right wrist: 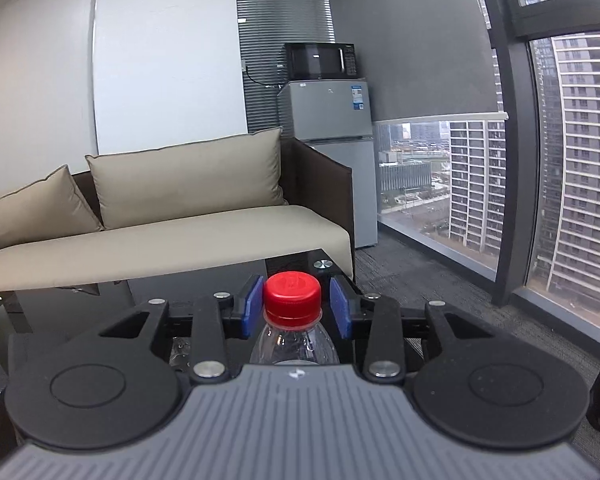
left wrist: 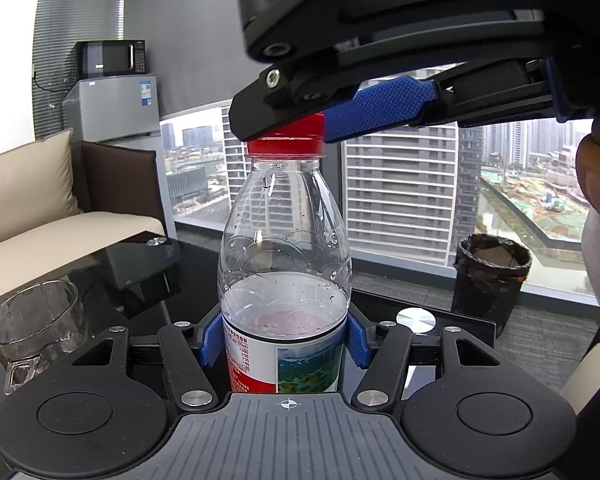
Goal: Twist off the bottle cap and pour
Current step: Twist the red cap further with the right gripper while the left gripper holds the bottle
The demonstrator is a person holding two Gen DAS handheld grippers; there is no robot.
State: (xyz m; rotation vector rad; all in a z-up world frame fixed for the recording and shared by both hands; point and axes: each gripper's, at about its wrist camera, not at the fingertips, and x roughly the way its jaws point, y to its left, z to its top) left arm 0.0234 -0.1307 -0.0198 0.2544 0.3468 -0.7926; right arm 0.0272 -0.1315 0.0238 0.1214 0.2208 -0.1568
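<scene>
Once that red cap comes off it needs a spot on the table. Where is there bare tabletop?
Bare dark tabletop lies between the glass cup and the bottle, running back toward the sofa. Another patch lies right of the bottle, around a round metal disc. It is crowded at the bottle: the left gripper clamps its body, the right gripper its cap.

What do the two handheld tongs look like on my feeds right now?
Both match: the left tongs and right tongs have black linkage arms with silver rivets, ribbed blue pads, round black discs and a grooved grey base carrying a small crosshair mark. No cables or sleeves show.
</scene>
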